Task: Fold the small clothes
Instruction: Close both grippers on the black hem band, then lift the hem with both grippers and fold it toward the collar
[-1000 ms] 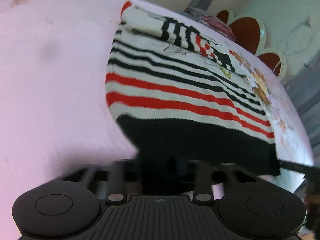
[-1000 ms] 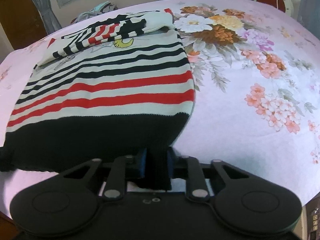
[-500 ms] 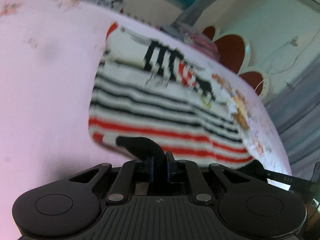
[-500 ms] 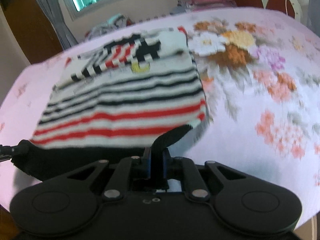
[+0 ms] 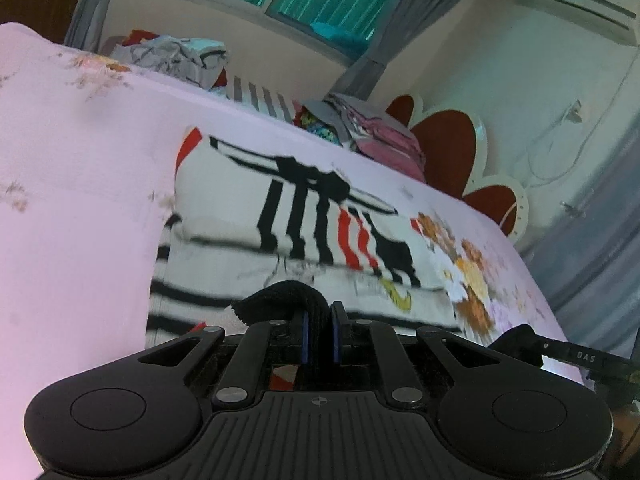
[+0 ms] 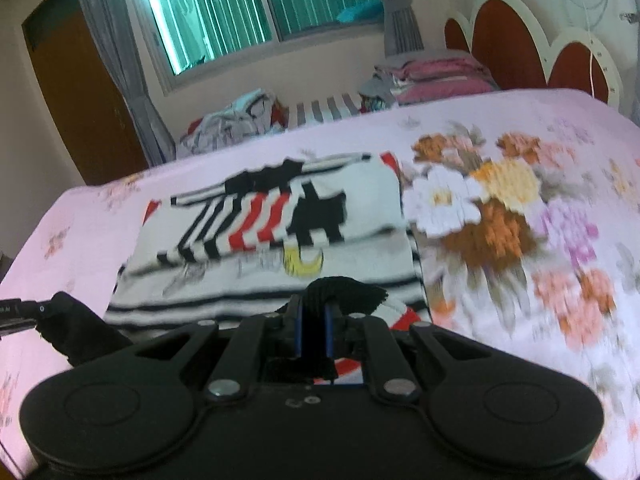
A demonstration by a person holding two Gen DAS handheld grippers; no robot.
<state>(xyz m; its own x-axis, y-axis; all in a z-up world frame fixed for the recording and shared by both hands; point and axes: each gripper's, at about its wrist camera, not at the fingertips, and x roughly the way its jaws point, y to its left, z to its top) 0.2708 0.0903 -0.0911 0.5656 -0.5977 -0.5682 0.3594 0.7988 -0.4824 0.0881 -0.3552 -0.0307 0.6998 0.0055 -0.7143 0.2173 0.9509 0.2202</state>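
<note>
Two grippers, both clamped on the black hem band of the striped sweater (image 5: pixel 248 216): left gripper (image 5: pixel 318 334) pinching one hem corner, right gripper (image 6: pixel 313 330) pinching the other, black knit bunched over each pair of blue pads. Lying flat on the pink floral bedsheet (image 5: pixel 72 184), sleeves folded across the chest, red and black stripes showing; hem end raised off the sheet, collar end resting toward the far edge of the bed. In the left wrist view, tip of the right gripper visible at the right edge with its wad of black hem; mirrored in the right wrist view at the left edge.

Judged to be mid-fold: hem being carried toward the collar.

Risks from here:
- Thick knit slipping out of a shallow pinch, only a small lip of fabric seen between the pads; one corner dropping, fold going crooked.
- Uneven travel of the two hands, giving a skewed crease and a hem line not parallel to the shoulders.
- Hem held slack between the grippers, sagging in the middle and bunching on landing.
- Dragging instead of lifting, pulling the whole sweater along the sheet and disturbing the folded sleeves.
- Overshooting toward the pile of clothes (image 6: pixel 236 120) at the far edge of the bed.
- Releasing before the hem is resting on the chest, letting it flop back.
</note>
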